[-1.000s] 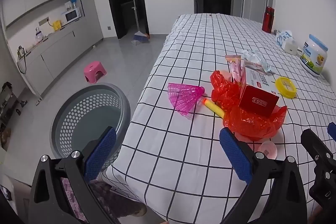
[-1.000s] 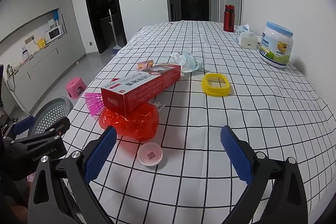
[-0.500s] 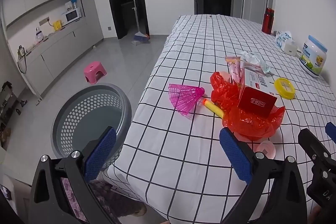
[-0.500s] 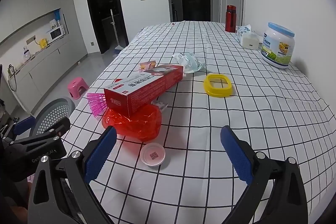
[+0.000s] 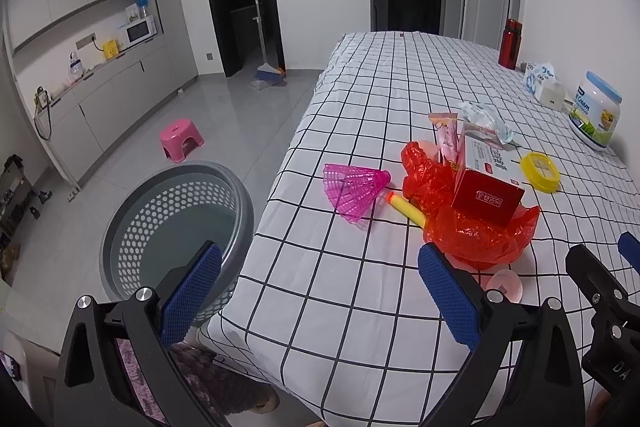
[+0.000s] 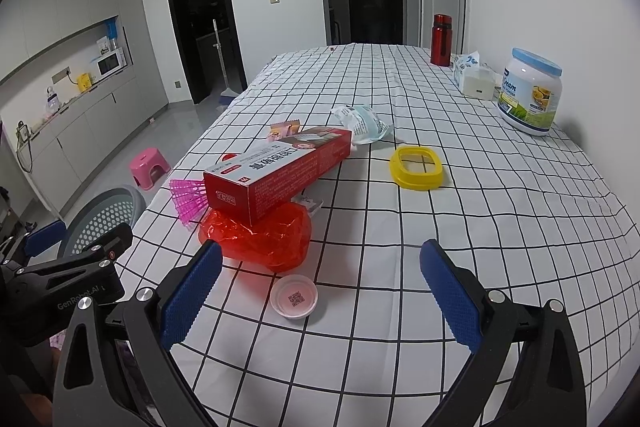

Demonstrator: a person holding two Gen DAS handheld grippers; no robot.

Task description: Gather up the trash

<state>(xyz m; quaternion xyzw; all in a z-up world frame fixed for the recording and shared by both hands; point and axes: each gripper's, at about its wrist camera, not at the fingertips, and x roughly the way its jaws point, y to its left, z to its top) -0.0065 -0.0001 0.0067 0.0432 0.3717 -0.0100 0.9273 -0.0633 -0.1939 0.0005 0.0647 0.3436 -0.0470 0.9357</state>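
A white cloth (image 6: 460,227) with a black grid is spread over the table, matt and slightly wrinkled. The red bag (image 6: 264,239) is seen to be thin, crinkled, glossy plastic film. On it a glossy printed cardboard box (image 6: 280,171) is laid. The pink shuttlecock (image 5: 354,187) is formed of translucent plastic mesh. The yellow ring (image 6: 416,167) and the small round lid (image 6: 294,297) look like smooth plastic. The grey basket (image 5: 176,219) is made of matt perforated plastic. The gripper pads (image 6: 192,295) are covered in blue, rough-textured rubber, set on matt black frames with shiny metal screws. The floor is finished in glossy tile.
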